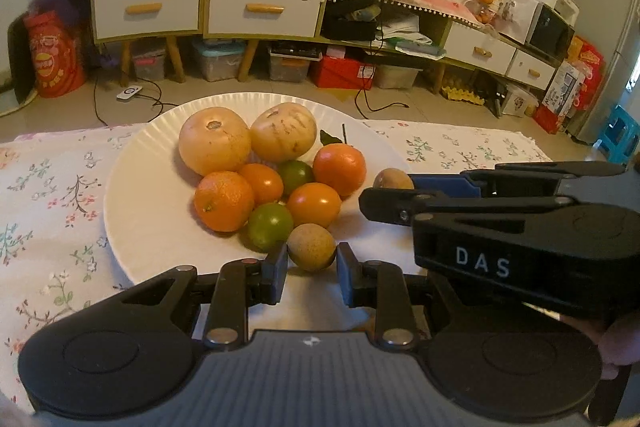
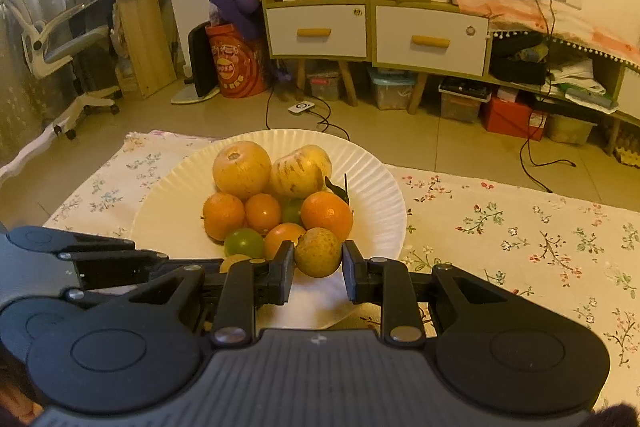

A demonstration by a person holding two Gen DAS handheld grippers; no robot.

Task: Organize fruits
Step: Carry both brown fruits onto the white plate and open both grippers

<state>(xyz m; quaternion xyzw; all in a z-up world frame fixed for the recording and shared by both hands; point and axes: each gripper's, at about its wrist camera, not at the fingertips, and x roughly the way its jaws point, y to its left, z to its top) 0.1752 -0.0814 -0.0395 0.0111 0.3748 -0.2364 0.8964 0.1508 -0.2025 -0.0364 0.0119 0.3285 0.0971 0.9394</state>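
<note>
I hold one small brown fruit [image 1: 311, 247] in my left gripper [image 1: 312, 267] and another [image 2: 318, 253] in my right gripper [image 2: 318, 267], jaws seemingly clamped, at the plate's [image 1: 132, 187] near edge; either could roll off if released.

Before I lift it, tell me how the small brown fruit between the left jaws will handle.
The small brown fruit is round, so it will probably roll on the smooth white plate if released. Its skin looks dull and firm, so it is likely neither slippery nor fragile. It is smaller than the nearby orange, so it is probably light.
</note>
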